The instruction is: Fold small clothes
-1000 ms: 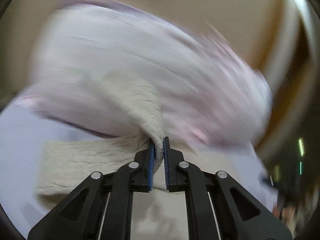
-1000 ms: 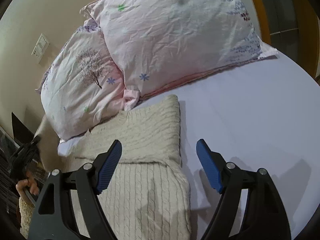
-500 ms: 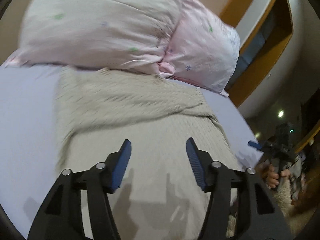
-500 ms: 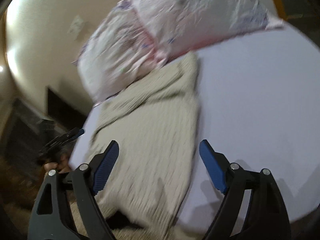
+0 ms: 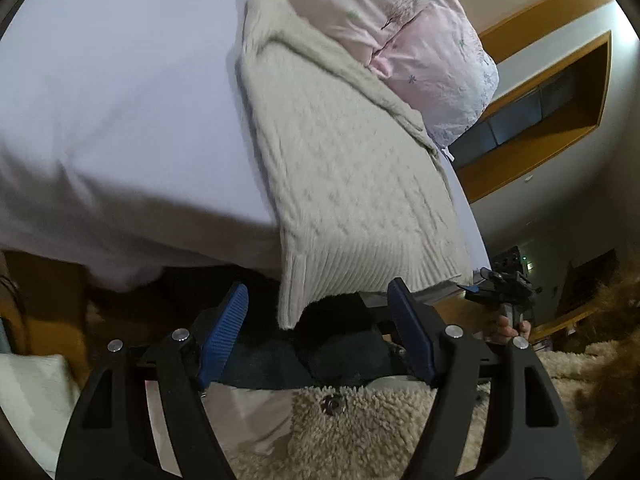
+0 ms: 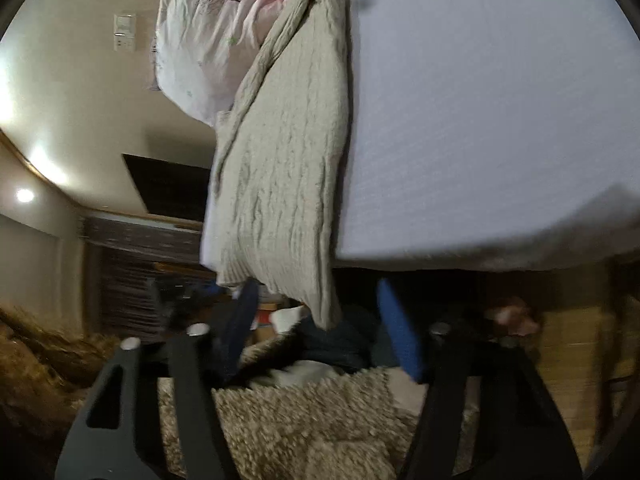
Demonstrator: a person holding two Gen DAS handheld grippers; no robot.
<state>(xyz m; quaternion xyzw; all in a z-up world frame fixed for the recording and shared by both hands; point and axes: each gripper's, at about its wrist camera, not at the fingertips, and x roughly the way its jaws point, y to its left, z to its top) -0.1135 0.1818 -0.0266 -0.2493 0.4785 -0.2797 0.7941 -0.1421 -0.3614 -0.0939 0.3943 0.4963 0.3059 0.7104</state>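
Observation:
A cream cable-knit sweater [image 5: 340, 168] lies lengthwise on the pale lavender bed sheet [image 5: 112, 92], sleeves folded in. Its ribbed hem [image 5: 360, 280] hangs over the bed's near edge. My left gripper [image 5: 320, 324] is open and empty, just below the hem's left corner. In the right wrist view the sweater [image 6: 288, 152] hangs the same way and my right gripper [image 6: 320, 320] is open and empty under the hem's right corner [image 6: 324, 312]. The other gripper shows in the left wrist view [image 5: 504, 280], held in a hand.
Two pink flowered pillows [image 5: 424, 32] lie against the sweater's far end, also in the right wrist view [image 6: 200, 40]. A shaggy beige rug [image 5: 360, 432] covers the floor below the bed. Wooden wall trim [image 5: 552, 80] stands at the right.
My left gripper let go of the sweater sleeve and opened. Both grippers pulled back from the bed top and dropped to below the sweater's hem at the bed's near edge.

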